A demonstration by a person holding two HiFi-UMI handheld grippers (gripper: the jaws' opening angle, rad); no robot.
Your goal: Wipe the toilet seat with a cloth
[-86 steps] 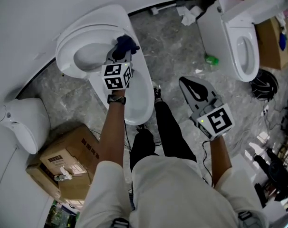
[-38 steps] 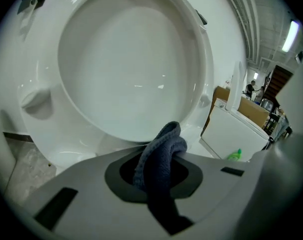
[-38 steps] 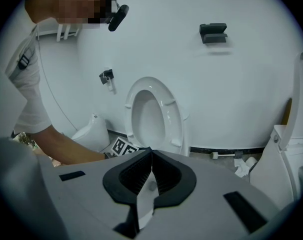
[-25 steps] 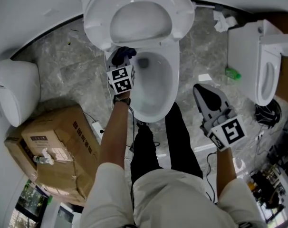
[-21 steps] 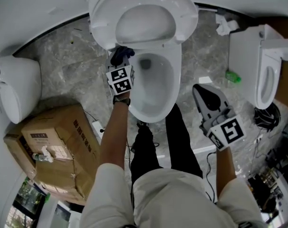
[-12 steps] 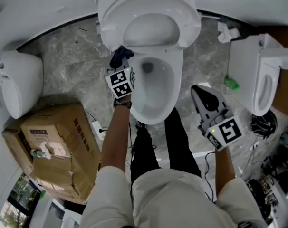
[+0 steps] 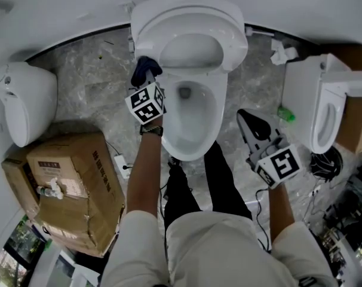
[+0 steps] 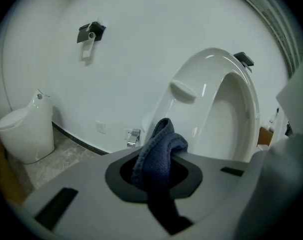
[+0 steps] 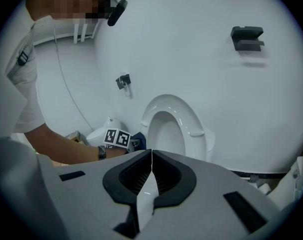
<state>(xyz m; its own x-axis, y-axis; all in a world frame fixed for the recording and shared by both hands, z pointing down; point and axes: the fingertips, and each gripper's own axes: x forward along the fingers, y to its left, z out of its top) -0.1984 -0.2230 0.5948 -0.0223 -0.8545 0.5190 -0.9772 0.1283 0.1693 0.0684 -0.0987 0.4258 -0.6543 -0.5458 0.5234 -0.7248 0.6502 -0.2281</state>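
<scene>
A white toilet (image 7: 190, 115) stands ahead with its seat and lid (image 7: 190, 34) raised against the wall. My left gripper (image 7: 146, 76) is shut on a dark blue cloth (image 7: 144, 70) at the bowl's back left, beside the raised seat's lower left edge. In the left gripper view the cloth (image 8: 159, 151) bunches up between the jaws, with the raised seat (image 8: 226, 104) right behind it. My right gripper (image 7: 248, 117) hangs shut and empty off the bowl's right side. In the right gripper view its jaws (image 9: 151, 154) meet, and the seat (image 9: 171, 126) shows beyond them.
A cardboard box (image 7: 67, 184) sits on the floor at the left, with a white fixture (image 7: 25, 109) behind it. A second toilet (image 7: 315, 109) stands at the right, near a green bottle (image 7: 287, 115) and crumpled paper (image 7: 281, 52). The person's legs are below the bowl.
My left gripper has lifted with the cloth and rolled a little, now beside the raised seat's left edge. The right gripper has drifted slightly and stays shut.
</scene>
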